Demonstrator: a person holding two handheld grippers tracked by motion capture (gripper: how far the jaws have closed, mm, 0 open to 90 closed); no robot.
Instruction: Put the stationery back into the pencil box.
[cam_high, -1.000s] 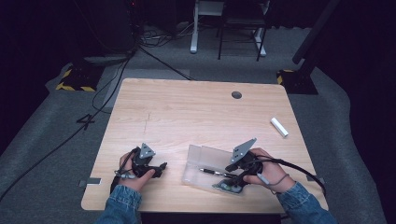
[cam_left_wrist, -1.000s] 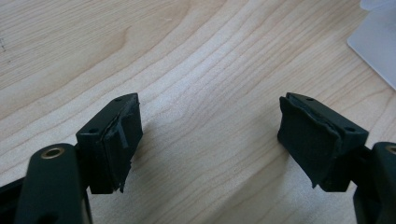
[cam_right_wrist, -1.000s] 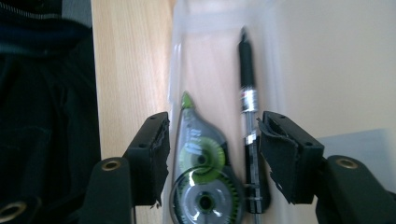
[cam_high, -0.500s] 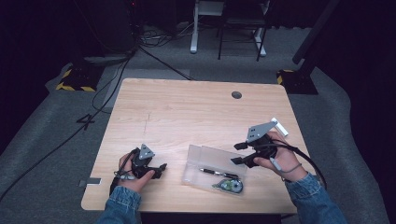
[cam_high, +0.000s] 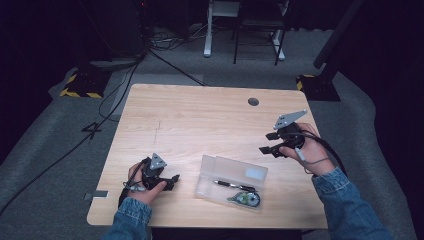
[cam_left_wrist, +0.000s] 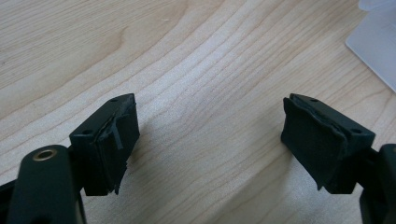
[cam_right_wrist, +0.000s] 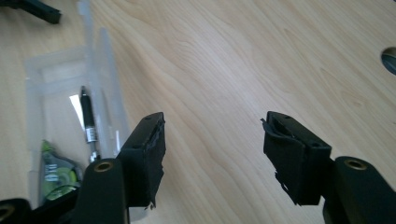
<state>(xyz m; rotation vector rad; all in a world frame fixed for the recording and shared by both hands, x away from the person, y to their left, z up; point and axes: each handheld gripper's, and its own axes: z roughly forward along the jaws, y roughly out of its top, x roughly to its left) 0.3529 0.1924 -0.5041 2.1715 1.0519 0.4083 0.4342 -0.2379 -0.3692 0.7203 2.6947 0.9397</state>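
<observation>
Seemingly midway: the left tongs (cam_high: 172, 178) rest spread and empty on the counter (cam_high: 200, 120) at near left. Just right, the clear case (cam_high: 232, 172) lies open, holding a pen (cam_high: 232, 185) and correction tape (cam_high: 245, 199). Farther right, the right tongs (cam_high: 269, 142) hover, spread and empty, so any closing is likely left.

A dark mark shaped like the numeral 4 (cam_high: 93, 131) lies on the grey floor covering (cam_high: 60, 150) left of the table. The white label (cam_high: 254, 173) on the clear plastic case (cam_high: 215, 172) is too small to read. No other lettering is legible.
</observation>
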